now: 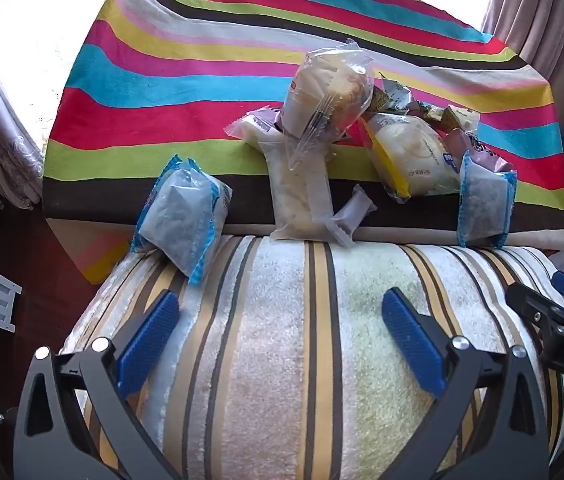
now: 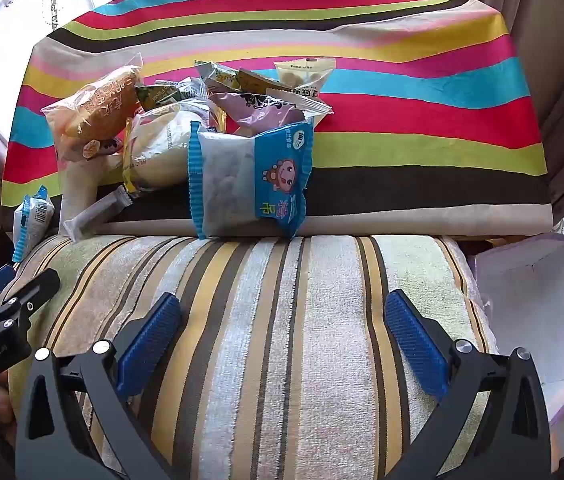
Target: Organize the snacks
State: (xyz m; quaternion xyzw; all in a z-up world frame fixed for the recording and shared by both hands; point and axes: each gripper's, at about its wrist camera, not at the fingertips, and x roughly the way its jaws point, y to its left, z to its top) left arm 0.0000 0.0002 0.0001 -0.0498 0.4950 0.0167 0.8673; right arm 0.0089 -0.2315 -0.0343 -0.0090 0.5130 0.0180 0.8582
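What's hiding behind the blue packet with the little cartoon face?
Behind the blue packet you can see a purple packet and a pale round bun in a wrapper leaning beside it. The blue packet covers their lower parts, so anything lower down is hidden.

Left hand-held gripper (image 1: 280, 312): black angular linkage arms are showing triangular cut-outs and round silver pivot screws; each finger is carrying a ribbed blue pad (image 1: 150, 342). Right hand-held gripper (image 2: 282, 314) is showing the same build, black frame, silver screw heads, ribbed blue pads (image 2: 416, 342). White lettering "DAS" is appearing on the right unit's black body in the left wrist view.
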